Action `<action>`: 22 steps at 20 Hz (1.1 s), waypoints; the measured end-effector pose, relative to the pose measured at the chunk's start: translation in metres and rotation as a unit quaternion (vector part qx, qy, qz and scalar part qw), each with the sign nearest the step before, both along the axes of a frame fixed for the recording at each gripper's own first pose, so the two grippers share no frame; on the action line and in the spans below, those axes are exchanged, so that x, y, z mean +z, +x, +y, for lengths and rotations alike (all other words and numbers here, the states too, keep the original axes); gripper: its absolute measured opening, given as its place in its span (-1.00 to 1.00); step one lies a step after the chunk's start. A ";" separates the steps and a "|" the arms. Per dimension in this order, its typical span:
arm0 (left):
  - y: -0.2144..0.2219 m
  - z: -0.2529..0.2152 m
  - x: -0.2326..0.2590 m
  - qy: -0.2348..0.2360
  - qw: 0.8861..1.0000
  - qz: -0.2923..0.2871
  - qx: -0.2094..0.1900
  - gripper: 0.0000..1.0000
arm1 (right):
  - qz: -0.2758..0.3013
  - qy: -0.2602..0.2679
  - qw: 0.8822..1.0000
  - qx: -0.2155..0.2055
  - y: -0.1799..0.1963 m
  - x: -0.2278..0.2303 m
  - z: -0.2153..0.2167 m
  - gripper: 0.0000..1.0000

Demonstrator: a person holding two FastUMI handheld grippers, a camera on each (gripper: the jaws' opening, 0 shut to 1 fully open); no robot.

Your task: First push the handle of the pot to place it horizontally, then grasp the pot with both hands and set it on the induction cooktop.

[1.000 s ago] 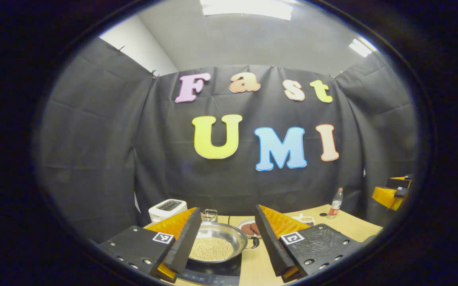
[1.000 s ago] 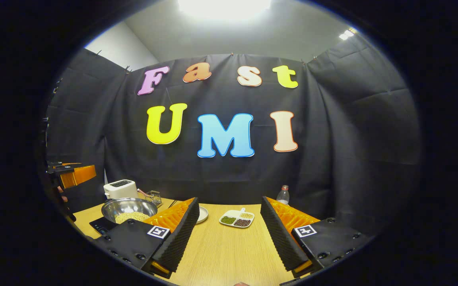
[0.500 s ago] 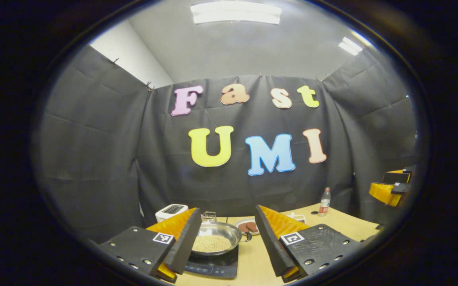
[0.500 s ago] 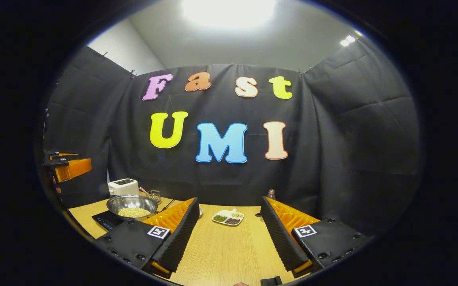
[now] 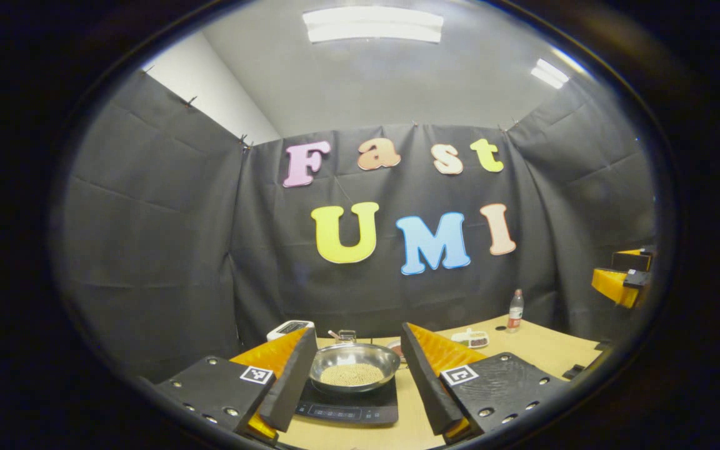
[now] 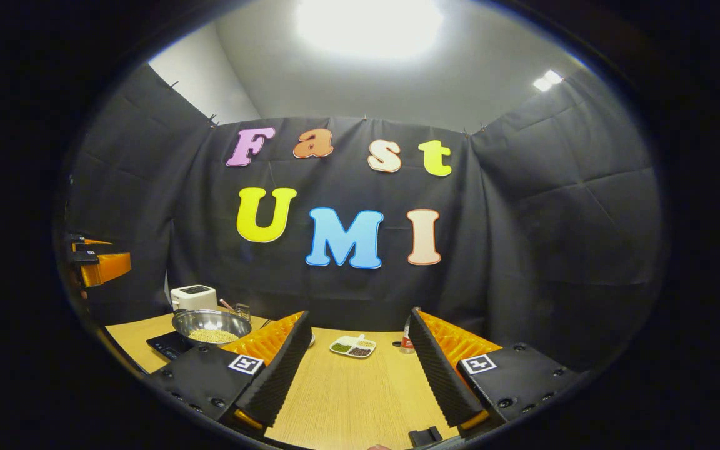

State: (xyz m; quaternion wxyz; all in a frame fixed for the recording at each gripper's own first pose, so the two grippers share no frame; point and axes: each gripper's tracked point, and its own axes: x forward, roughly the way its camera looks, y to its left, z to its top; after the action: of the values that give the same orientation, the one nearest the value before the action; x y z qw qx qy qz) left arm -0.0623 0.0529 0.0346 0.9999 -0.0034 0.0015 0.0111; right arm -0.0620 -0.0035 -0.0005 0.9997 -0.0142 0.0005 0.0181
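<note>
Pot (image 5: 354, 365) sits squarely on the induction cooktop (image 5: 347, 409), steel bowl shining, a bed of pale beans (image 5: 352, 374) spread across its bottom. From the left gripper view it is framed right between the fingers of the left gripper (image 5: 352, 382), whose jaws stand wide apart and touch nothing. The pot's handle is hard to make out from here, so its lie cannot be told. Behind the pot stands a white toaster (image 5: 290, 327), and to the right on the wooden table (image 5: 544, 347) are a divided dish (image 5: 471, 339) and a bottle (image 5: 514, 310) near the back wall. Over in the right gripper view, the right gripper (image 6: 357, 364) hangs above bare tabletop, jaws wide and empty, with the pot well off to its left and the divided dish lying between its fingers farther back.
</note>
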 end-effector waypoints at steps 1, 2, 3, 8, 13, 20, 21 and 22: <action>-0.003 0.003 0.000 -0.006 1.000 -0.001 0.002 0.58 | 0.001 0.001 1.000 -0.002 -0.003 0.000 0.001 0.93; -0.007 0.008 -0.002 -0.009 1.000 -0.003 0.004 0.58 | 0.002 0.000 1.000 -0.002 -0.007 0.002 0.002 0.93; -0.009 0.010 -0.002 -0.010 1.000 -0.003 0.006 0.58 | 0.000 -0.001 1.000 -0.004 -0.010 0.002 0.001 0.93; -0.016 0.008 -0.004 -0.007 1.000 -0.002 0.001 0.69 | 0.002 0.000 1.000 -0.015 -0.016 0.001 -0.002 0.93; -0.019 0.005 -0.002 -0.005 1.000 -0.003 0.000 0.64 | 0.001 0.003 1.000 -0.023 -0.019 0.003 -0.008 0.93; -0.026 0.007 -0.004 -0.006 1.000 0.001 0.006 0.58 | -0.002 0.004 1.000 -0.024 -0.021 0.005 -0.010 0.93; -0.027 0.007 -0.003 -0.006 1.000 0.000 0.006 0.64 | -0.002 0.003 1.000 -0.022 -0.022 0.005 -0.009 0.93; -0.029 0.006 -0.003 -0.007 1.000 0.000 0.006 0.64 | -0.002 0.002 1.000 -0.022 -0.022 0.005 -0.009 0.98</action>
State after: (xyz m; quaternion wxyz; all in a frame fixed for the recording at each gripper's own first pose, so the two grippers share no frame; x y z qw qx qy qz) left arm -0.0909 0.0590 0.0312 0.9998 -0.0100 0.0020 0.0174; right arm -0.0837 -0.0124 0.0043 0.9999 -0.0121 -0.0009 -0.0040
